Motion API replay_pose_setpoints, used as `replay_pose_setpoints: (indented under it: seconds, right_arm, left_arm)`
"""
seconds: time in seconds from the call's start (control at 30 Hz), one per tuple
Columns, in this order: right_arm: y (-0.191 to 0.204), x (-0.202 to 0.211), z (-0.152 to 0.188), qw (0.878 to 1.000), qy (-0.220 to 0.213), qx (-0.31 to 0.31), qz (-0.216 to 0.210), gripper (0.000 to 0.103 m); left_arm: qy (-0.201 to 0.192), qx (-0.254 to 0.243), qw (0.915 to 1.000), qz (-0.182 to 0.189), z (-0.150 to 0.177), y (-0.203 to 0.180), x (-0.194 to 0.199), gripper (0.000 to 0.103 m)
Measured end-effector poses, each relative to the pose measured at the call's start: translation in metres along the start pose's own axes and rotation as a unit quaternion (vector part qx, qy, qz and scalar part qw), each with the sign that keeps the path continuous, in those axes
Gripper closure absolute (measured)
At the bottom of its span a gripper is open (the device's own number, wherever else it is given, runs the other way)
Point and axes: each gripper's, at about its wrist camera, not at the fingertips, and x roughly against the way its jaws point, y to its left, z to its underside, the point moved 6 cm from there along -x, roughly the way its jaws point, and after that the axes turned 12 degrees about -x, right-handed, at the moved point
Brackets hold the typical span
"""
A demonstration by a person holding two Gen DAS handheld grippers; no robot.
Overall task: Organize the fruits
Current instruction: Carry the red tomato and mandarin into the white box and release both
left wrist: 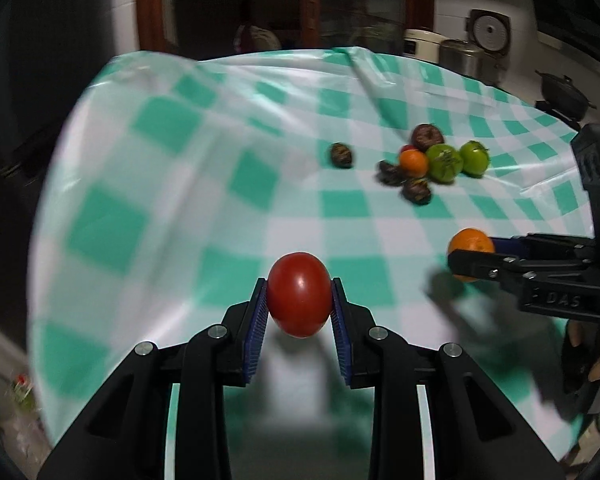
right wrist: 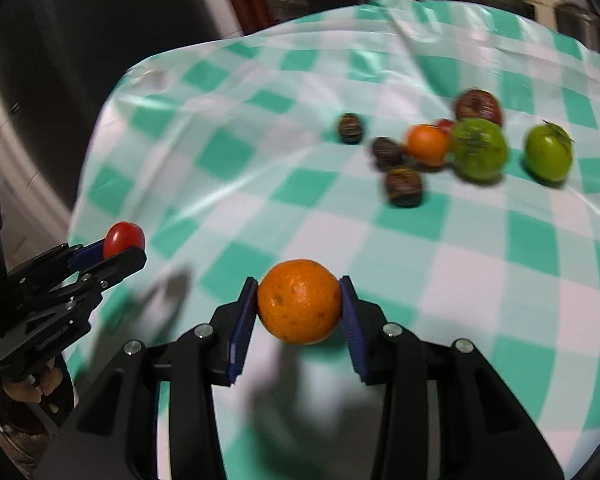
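My left gripper (left wrist: 299, 300) is shut on a red tomato (left wrist: 299, 294) and holds it above the checked cloth; it also shows in the right wrist view (right wrist: 120, 248) at the left with the tomato (right wrist: 123, 237). My right gripper (right wrist: 299, 304) is shut on an orange (right wrist: 299, 301), also seen in the left wrist view (left wrist: 471, 254). A pile of fruit lies on the far cloth: an orange (right wrist: 427, 145), two green fruits (right wrist: 479, 149) (right wrist: 549, 153), a dark red fruit (right wrist: 478, 106) and several dark brown fruits (right wrist: 403, 185).
The table (left wrist: 180, 184) has a green-and-white checked cloth, with its edge falling off at the left. One dark fruit (left wrist: 342, 155) lies apart from the pile. A rice cooker (left wrist: 490, 40) and pots (left wrist: 564, 94) stand behind the table at the right.
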Motion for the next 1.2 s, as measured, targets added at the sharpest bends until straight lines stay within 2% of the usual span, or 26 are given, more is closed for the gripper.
replay_pose_setpoints:
  seconds: [0.3, 0.47, 0.57, 0.63, 0.73, 0.83, 0.9, 1.0, 1.13, 1.2]
  right_arm:
    - [0.116, 0.002, 0.058, 0.994, 0.027, 0.094, -0.052, 0.062]
    - [0.174, 0.007, 0.097, 0.983, 0.04, 0.154, -0.092, 0.062]
    - [0.204, 0.007, 0.125, 0.973, 0.056, 0.19, -0.118, 0.062]
    - [0.223, 0.007, 0.146, 0.964, 0.071, 0.218, -0.137, 0.062]
    - [0.256, 0.002, 0.189, 0.94, 0.106, 0.278, -0.166, 0.061]
    - [0.274, -0.01, 0.224, 0.92, 0.142, 0.321, -0.176, 0.061]
    - [0.284, -0.025, 0.253, 0.902, 0.175, 0.355, -0.174, 0.061]
    - [0.293, -0.057, 0.292, 0.875, 0.218, 0.406, -0.152, 0.061]
    - [0.297, -0.098, 0.341, 0.826, 0.257, 0.489, -0.109, 0.061]
    - [0.299, -0.115, 0.364, 0.798, 0.271, 0.532, -0.089, 0.061]
  left_arm:
    - [0.012, 0.029, 0.9981, -0.053, 0.081, 0.044, 0.066, 0.075]
    - [0.028, 0.081, 0.9942, -0.064, 0.136, 0.068, 0.091, 0.075]
    - [0.04, 0.102, 0.9905, -0.083, 0.164, 0.082, 0.105, 0.075]
    - [0.055, 0.106, 0.9869, -0.108, 0.184, 0.093, 0.115, 0.075]
    - [0.083, 0.118, 0.98, -0.137, 0.216, 0.112, 0.122, 0.075]
    - [0.121, 0.13, 0.9703, -0.165, 0.251, 0.13, 0.119, 0.075]
    - [0.143, 0.138, 0.967, -0.159, 0.269, 0.138, 0.109, 0.075]
    - [0.199, 0.128, 0.9588, -0.157, 0.296, 0.149, 0.079, 0.075]
    - [0.266, 0.12, 0.9484, -0.124, 0.322, 0.16, 0.038, 0.074]
    - [0.295, 0.122, 0.9423, -0.1, 0.336, 0.166, 0.02, 0.075]
